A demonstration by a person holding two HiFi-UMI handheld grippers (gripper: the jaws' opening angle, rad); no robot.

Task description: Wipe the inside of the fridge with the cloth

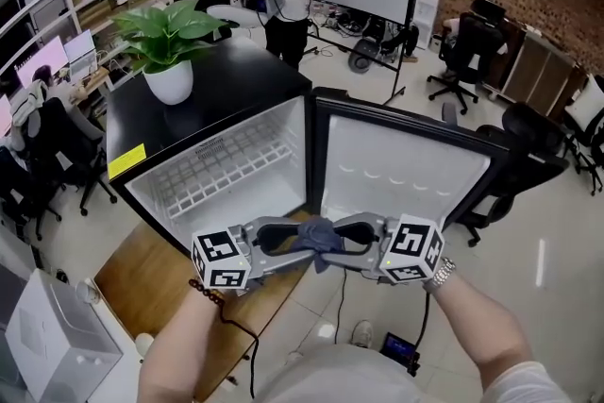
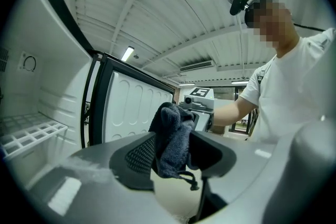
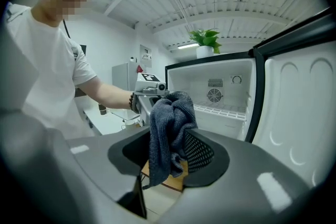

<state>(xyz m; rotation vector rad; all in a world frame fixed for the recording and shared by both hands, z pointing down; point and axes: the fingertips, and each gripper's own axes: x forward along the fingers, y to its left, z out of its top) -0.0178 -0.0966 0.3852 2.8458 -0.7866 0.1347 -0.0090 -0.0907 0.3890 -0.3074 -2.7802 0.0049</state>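
The cloth (image 1: pixel 316 239) hung bunched, long axis roughly vertical, between both tongs, which met tip to tip just in front of the open fridge (image 1: pixel 283 132). The right gripper (image 1: pixel 342 239) pinched it; the left gripper (image 1: pixel 294 243) stood wide around it. The cavity lay far-left, nearer the left one I'd say. Wire shelf (image 1: pixel 222 170) inside, busy office around.

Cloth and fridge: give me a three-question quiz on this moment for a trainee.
1. True or false: the door of the fridge is shut.
2. What stands on top of the fridge?
3. The cloth is: A inside the fridge; B between the claws of the left gripper and the right gripper; C on the floor.
Key: 1 false; 2 a potted plant; 3 B.
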